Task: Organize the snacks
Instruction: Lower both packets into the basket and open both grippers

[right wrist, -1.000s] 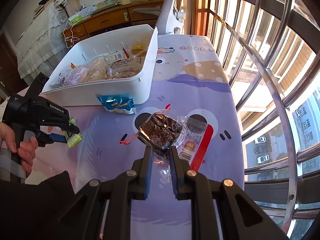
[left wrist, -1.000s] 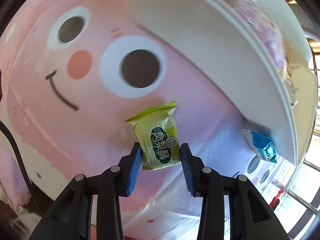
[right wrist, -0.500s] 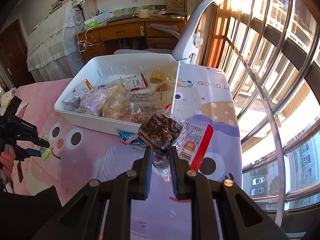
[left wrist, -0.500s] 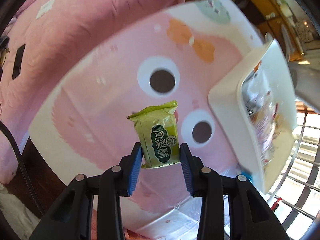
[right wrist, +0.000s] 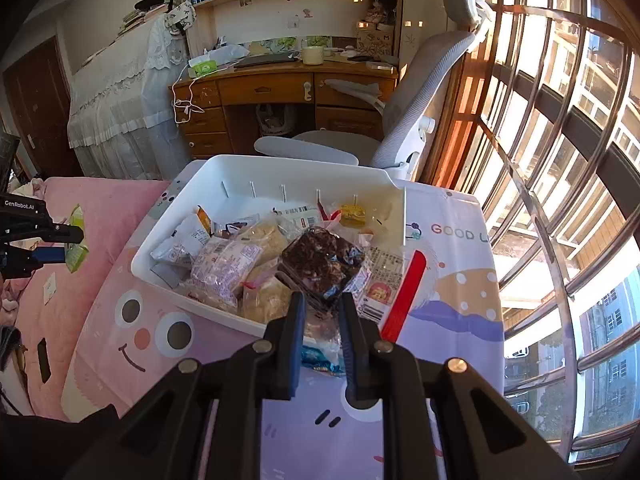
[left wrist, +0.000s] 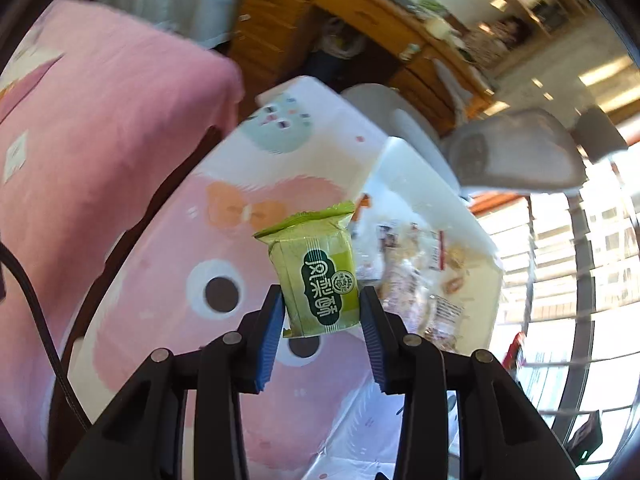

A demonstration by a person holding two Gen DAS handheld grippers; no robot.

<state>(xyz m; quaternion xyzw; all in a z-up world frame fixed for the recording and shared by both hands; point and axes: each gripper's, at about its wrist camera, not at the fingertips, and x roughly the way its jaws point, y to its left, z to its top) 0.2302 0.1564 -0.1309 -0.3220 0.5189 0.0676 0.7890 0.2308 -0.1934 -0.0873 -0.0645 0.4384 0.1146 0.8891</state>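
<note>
My left gripper (left wrist: 322, 312) is shut on a small green snack packet (left wrist: 316, 276), held high above the pink cartoon tablecloth (left wrist: 168, 320). Seen from the right wrist, that gripper (right wrist: 60, 246) hangs at the far left with the green packet (right wrist: 76, 240) in it. My right gripper (right wrist: 322, 304) is shut on a clear bag of dark brown snacks (right wrist: 320, 260) with a red zip strip (right wrist: 404, 296), held over the near right corner of the white bin (right wrist: 280, 172). The bin (left wrist: 452, 200) holds several wrapped snacks.
A blue snack packet (right wrist: 320, 360) lies on the cloth just in front of the bin, partly hidden by my right fingers. A grey office chair (right wrist: 404, 112) and a wooden desk (right wrist: 280, 92) stand behind the table. Window bars (right wrist: 560, 160) run along the right.
Both grippers have risen with their packets. The left one lifted far off the cloth and tilted toward the bin. The right one carried the brown snack bag from the cloth to over the bin's corner.
</note>
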